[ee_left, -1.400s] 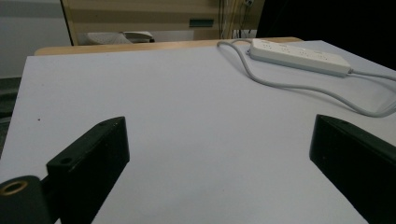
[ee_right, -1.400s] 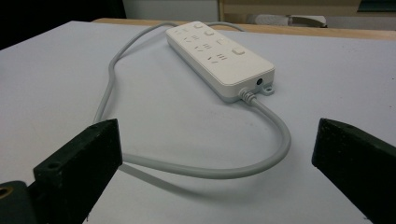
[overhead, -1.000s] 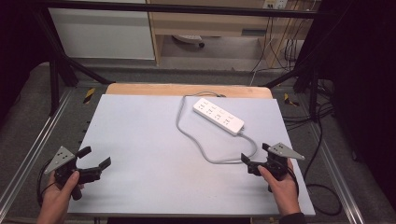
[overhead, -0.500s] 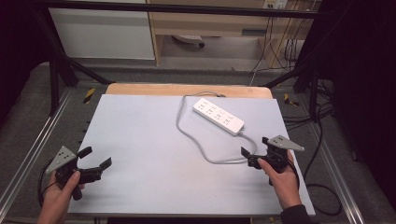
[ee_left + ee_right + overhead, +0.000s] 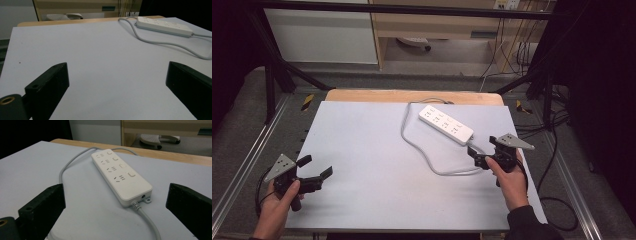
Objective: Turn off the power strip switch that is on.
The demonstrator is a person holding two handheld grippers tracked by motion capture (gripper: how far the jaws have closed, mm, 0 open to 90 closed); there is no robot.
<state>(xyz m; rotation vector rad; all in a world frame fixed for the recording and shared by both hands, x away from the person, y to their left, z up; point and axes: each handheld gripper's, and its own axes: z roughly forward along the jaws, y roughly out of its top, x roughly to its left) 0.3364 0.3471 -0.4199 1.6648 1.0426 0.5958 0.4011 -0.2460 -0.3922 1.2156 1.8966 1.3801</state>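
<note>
A white power strip (image 5: 446, 124) lies slantwise at the back right of the pale table mat (image 5: 362, 200). Its grey cable (image 5: 419, 150) loops from the near end, round to the left and off the back edge. My right gripper (image 5: 475, 156) is open just short of the strip's near end. In the right gripper view the power strip (image 5: 121, 176) lies ahead between the wide jaws of the right gripper (image 5: 116, 188). My left gripper (image 5: 317, 166) is held open at the front left over bare mat. Seen from the left gripper (image 5: 117, 67), the power strip (image 5: 163, 25) is far off at the upper right.
A wooden table edge (image 5: 362, 95) shows behind the mat. Metal frame rails (image 5: 242, 165) run along both sides. Dark cables (image 5: 557, 165) trail on the floor at the right. White cabinets (image 5: 322, 30) stand beyond the table.
My right gripper has moved forward and a little left, closer to the power strip's near end. The left gripper has stayed where it was.
</note>
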